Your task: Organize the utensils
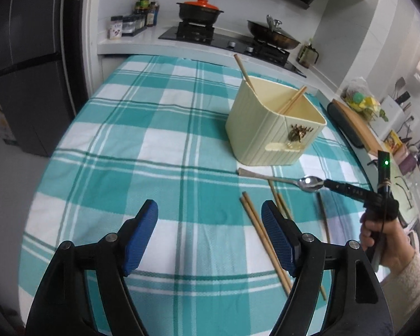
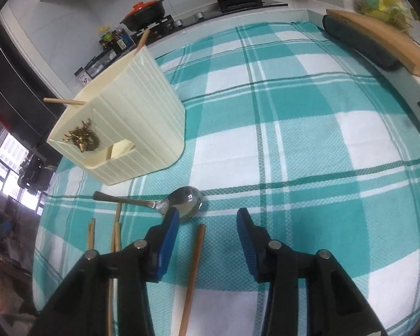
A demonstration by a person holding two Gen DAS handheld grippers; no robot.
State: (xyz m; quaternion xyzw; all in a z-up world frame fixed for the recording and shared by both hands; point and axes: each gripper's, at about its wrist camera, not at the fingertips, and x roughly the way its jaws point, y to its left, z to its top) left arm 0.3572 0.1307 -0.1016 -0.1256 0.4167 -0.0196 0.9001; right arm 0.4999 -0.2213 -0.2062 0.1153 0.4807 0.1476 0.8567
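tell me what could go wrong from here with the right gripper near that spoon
1. The right gripper is open with only its left finger beside the spoon bowl; closing now may pinch the rounded bowl and let it slip.
2. The spoon handle lies across loose chopsticks; lifting it could scatter them.
3. The holder stands close behind, with chopsticks leaning out; a clumsy lift might bump it.

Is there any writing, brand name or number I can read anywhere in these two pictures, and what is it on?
No text can be read in either view.
Sauce bottles by the stove: labels too small and blurred.
Spice jars beside them: labels blurred.
Yellow packet on the right counter: print blurred.
Cream utensil holder: only a gold ornament, no words.
Spoon and chopsticks: no markings visible.
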